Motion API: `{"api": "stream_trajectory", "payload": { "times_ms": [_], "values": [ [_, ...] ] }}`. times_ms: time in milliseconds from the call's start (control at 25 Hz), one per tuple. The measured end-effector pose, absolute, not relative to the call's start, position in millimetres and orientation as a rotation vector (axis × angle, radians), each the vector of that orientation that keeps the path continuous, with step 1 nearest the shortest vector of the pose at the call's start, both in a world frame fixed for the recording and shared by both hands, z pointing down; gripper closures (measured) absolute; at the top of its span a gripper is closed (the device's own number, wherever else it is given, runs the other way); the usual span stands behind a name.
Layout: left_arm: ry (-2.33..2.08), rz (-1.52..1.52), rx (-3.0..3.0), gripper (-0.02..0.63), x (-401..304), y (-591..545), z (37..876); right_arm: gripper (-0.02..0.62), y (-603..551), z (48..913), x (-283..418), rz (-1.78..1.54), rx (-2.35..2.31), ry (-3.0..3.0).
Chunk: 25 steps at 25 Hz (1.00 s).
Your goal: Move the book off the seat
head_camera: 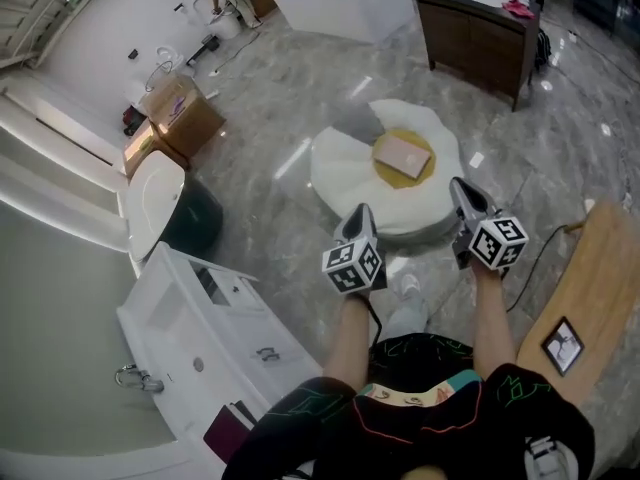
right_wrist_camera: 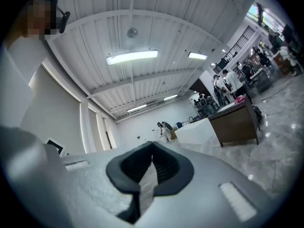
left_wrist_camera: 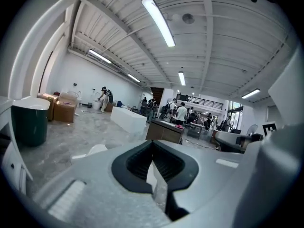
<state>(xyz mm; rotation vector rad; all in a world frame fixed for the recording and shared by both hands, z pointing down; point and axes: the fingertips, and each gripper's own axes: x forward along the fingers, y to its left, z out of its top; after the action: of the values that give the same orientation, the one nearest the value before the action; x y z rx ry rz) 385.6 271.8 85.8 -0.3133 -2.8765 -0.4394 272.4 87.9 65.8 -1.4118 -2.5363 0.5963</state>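
Observation:
A pale pink book (head_camera: 403,155) lies flat on the yellow middle of a white egg-shaped seat (head_camera: 340,168) on the marble floor. My left gripper (head_camera: 360,214) hovers over the seat's near left edge, jaws shut and empty. Over the near right edge is my right gripper (head_camera: 463,192), likewise shut with nothing in it. Both point toward the seat and stop short of the book. In the left gripper view the left gripper (left_wrist_camera: 153,142) has its dark pads closed together; the right gripper (right_wrist_camera: 152,147) looks the same in its own view. Neither gripper view shows the book.
Behind the seat stand a dark wooden cabinet (head_camera: 475,28) and a white block (head_camera: 345,3). Cardboard boxes (head_camera: 180,113) and a dark green bin (head_camera: 195,218) are at the left, with a white unit (head_camera: 200,328) nearer. At the right is a wooden board (head_camera: 595,278). Several people stand far off.

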Motion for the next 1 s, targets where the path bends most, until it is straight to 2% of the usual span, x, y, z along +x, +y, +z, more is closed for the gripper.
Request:
{"api": "stream_trajectory", "payload": {
  "times_ms": [160, 560, 760, 1000],
  "values": [
    [-2.837, -0.494, -0.317, 0.595, 362.3, 306.9, 104.2, 0.592, 135.3, 91.5, 262.9, 0.563, -1.43, -2.438],
    [-2.705, -0.778, -0.417, 0.595, 245.5, 362.9, 181.5, 0.592, 174.7, 135.0, 131.1, 0.296, -1.328, -2.317],
    [-2.635, -0.843, -0.408, 0.595, 194.5, 396.7, 211.5, 0.592, 218.5, 153.4, 102.8, 0.13, -1.317, -2.248],
    [-2.606, -0.849, -0.294, 0.595, 141.7, 390.0, 227.2, 0.592, 201.8, 179.4, 65.3, 0.094, -1.16, -2.232]
  ]
}}
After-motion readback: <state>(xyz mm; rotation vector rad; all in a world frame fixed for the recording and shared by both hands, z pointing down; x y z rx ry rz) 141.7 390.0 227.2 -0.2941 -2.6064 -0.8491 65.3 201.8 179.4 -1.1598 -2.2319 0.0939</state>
